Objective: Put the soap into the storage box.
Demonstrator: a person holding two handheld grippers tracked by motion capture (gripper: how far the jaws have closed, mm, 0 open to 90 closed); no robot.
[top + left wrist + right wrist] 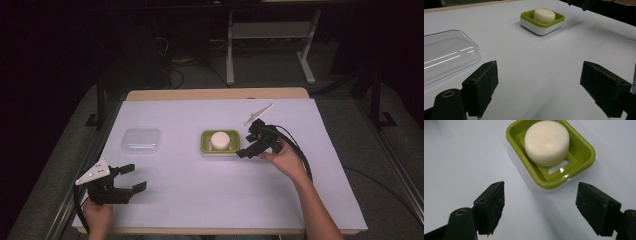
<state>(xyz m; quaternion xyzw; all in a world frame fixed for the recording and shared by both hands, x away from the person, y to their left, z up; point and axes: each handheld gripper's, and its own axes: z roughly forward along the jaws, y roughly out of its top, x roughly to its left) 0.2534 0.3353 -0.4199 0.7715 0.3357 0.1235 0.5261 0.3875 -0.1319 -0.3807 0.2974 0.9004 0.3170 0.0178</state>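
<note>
My left gripper (134, 179) hangs with jaws wide and empty over the white table sheet (200, 190) near its front edge. Just ahead and left of it lies a clear plastic rectangular lid (141, 140). Between my grippers, the round cream soap bar (220, 139) sits in a green rectangular dish with a white base (206, 146). My right gripper (250, 148), jaws wide and empty, hovers just beside that dish. Beyond the table, the dark floor carries cables (172, 70) and a pale metal stand (270, 37).

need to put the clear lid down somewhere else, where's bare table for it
Widest bare patch: the near middle of the table, between the left gripper and the person's right forearm. The far strip behind the clear lid and soap dish is also free. Crowded just right of the dish, where the right gripper sits.
</note>
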